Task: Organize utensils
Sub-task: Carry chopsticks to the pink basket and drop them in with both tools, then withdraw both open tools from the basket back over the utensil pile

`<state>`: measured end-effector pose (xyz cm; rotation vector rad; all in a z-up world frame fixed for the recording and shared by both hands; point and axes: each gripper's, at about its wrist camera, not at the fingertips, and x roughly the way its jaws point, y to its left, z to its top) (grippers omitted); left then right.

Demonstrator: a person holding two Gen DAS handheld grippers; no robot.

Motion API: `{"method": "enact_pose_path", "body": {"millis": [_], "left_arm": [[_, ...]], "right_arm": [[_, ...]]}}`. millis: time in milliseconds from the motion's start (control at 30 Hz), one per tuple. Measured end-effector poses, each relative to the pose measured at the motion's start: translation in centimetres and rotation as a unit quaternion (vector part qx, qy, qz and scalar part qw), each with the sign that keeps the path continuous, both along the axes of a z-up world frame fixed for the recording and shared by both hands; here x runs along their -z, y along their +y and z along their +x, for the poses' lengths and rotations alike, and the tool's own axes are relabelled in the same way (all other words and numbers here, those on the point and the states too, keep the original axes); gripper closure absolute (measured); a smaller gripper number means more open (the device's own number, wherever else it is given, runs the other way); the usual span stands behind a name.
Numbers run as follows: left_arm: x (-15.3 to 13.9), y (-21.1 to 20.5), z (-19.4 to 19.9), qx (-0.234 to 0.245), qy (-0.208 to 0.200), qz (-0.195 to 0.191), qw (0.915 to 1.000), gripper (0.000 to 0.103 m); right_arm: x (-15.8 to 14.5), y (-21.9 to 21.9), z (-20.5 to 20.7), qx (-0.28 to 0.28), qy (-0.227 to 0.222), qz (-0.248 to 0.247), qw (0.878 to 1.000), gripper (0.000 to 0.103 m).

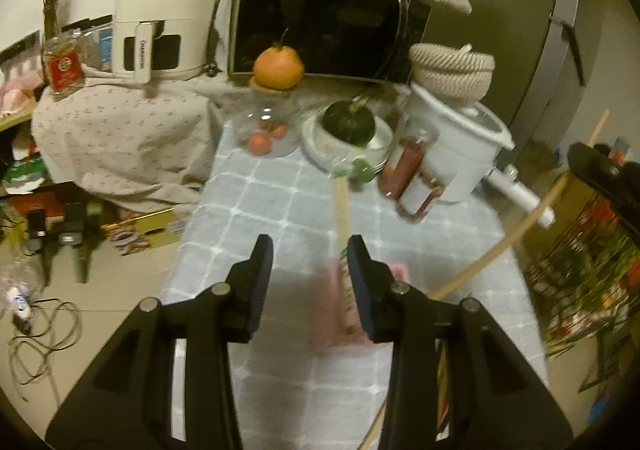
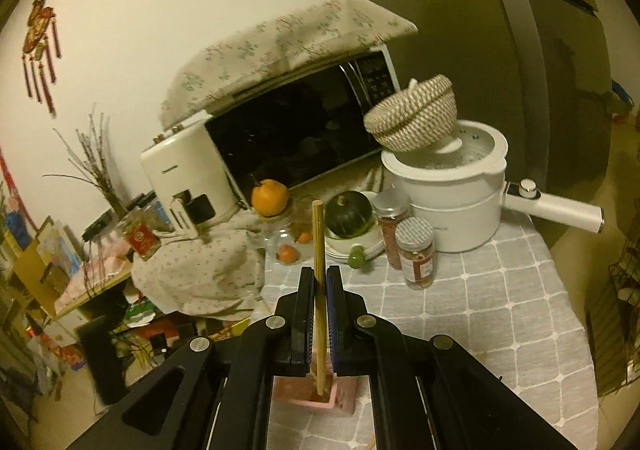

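Chopstick (image 2: 319,274) in right gripper (image 2: 320,286), tip in pink holder (image 2: 320,402).

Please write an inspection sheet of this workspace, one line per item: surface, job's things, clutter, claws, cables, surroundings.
Surface: table under a grey checked cloth.
Job's things: wooden chopstick upright, lower end inside the pink holder; a green-ended utensil also stands in the holder.
Clutter: two spice jars, white pot, woven basket, green squash, orange fruit.
Claws: right claw shut on the chopstick; left claw open, holding nothing.
Cables: tangled cord on the floor.
Surroundings: microwave, air fryer, fridge.
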<state>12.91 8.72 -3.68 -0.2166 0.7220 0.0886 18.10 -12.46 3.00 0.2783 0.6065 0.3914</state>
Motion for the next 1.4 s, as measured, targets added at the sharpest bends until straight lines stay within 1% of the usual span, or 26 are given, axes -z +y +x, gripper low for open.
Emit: {"method": "enact_pose_path", "body": {"millis": [67, 133, 300, 433, 600, 700, 767, 800, 833, 867, 933, 967, 1000, 1033, 1067, 1167, 1200, 1400], "left_arm": [[0.1, 0.1, -0.4, 0.0, 0.011, 0.013, 0.9998, 0.062], [0.4, 0.1, -0.6, 0.002, 0.025, 0.016, 0.9996, 0.057], [1.4, 0.4, -0.6, 0.006, 0.062, -0.001, 0.998, 0.056], [1.9, 0.3, -0.5, 0.006, 0.078, -0.004, 0.9969, 0.056], [2.0, 0.2, -0.6, 0.009, 0.084, -0.009, 0.9964, 0.054], [1.9, 0.2, -0.7, 0.011, 0.087, -0.019, 0.9959, 0.051], [2.0, 0.2, -0.6, 0.014, 0.09, -0.024, 0.9955, 0.05], [2.0, 0.1, -0.6, 0.015, 0.092, -0.025, 0.9954, 0.05], [2.0, 0.0, -0.7, 0.017, 0.092, -0.025, 0.9953, 0.049], [2.0, 0.0, -0.8, 0.018, 0.092, -0.024, 0.9953, 0.048], [2.0, -0.3, -0.9, 0.022, 0.093, -0.022, 0.9952, 0.044], [2.0, -0.4, -1.0, 0.025, 0.093, -0.021, 0.9951, 0.043], [1.9, -0.6, -1.2, 0.028, 0.093, -0.02, 0.9951, 0.042], [1.9, -0.9, -1.2, 0.032, 0.094, -0.018, 0.9949, 0.04], [2.0, -1.0, -1.3, 0.036, 0.096, -0.017, 0.9946, 0.038], [2.5, -1.9, -1.3, 0.053, 0.108, -0.014, 0.9927, 0.03], [2.6, -2.1, -1.3, 0.058, 0.113, -0.013, 0.9919, 0.026], [4.4, -4.5, -1.5, 0.095, 0.15, -0.014, 0.984, 0.025]], "right_arm": [[0.9, 0.1, 0.8, 0.005, 0.013, 0.001, 1.0, 0.097], [1.6, 0.4, 1.3, 0.007, 0.02, -0.001, 1.0, 0.097], [4.0, 1.6, 2.7, 0.007, 0.051, -0.008, 0.999, 0.097], [5.6, 2.6, 3.4, 0.006, 0.071, -0.016, 0.997, 0.097], [6.0, 3.1, 3.8, 0.003, 0.08, -0.017, 0.997, 0.097], [5.9, 3.1, 3.8, 0.0, 0.084, -0.012, 0.996, 0.096], [5.7, 3.0, 3.7, -0.003, 0.084, -0.013, 0.996, 0.094], [5.6, 2.9, 3.6, -0.004, 0.084, -0.013, 0.996, 0.09], [5.5, 2.9, 3.5, -0.004, 0.083, -0.011, 0.996, 0.083], [5.2, 2.5, 3.2, -0.006, 0.079, -0.004, 0.997, 0.08], [4.7, 1.8, 2.7, -0.007, 0.073, 0.001, 0.997, 0.07], [4.5, 1.5, 2.5, -0.007, 0.071, 0.001, 0.997, 0.067], [4.2, 0.9, 2.2, -0.006, 0.068, 0.001, 0.998, 0.06], [4.1, 0.5, 1.9, -0.005, 0.066, 0.001, 0.998, 0.056], [3.9, -0.3, 1.5, -0.003, 0.064, -0.001, 0.998, 0.055], [4.0, -1.9, 0.8, 0.003, 0.066, -0.014, 0.998, 0.05], [4.2, -2.6, 0.5, 0.005, 0.069, -0.022, 0.997, 0.046], [6.7, -5.0, -0.7, 0.014, 0.099, -0.078, 0.992, 0.036]]}}
